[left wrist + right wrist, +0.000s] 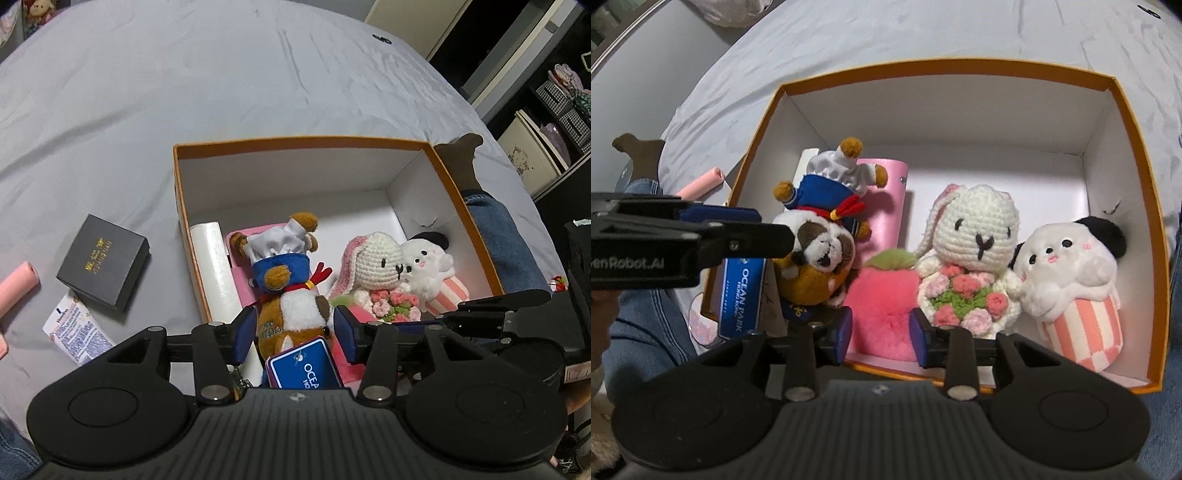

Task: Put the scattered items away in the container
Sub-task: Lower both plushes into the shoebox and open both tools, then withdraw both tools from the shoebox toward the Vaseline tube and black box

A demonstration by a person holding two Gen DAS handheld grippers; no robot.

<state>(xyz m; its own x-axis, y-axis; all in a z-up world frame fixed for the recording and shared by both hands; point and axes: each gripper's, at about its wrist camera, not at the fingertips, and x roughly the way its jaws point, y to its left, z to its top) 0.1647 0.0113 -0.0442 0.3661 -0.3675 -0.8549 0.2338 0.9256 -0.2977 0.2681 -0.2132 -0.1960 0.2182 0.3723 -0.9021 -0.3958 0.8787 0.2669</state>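
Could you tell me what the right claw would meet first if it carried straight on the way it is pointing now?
Most likely the fluffy pink apple plush in the orange box: it sits right between the open right claw fingers, though depth is hard to judge.

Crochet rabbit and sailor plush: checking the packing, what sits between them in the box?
A fluffy pink apple plush, in the right wrist view, between the crochet rabbit and sailor plush.

A grey, creased bedsheet [184, 92] covered the bed and filled most of both views. Beyond the bed's far right edge stood a dark shelving unit [546, 110] holding checked fabric bins [557, 98], with a pale doorframe [476, 44] beside it. The room past the bed lay dim.
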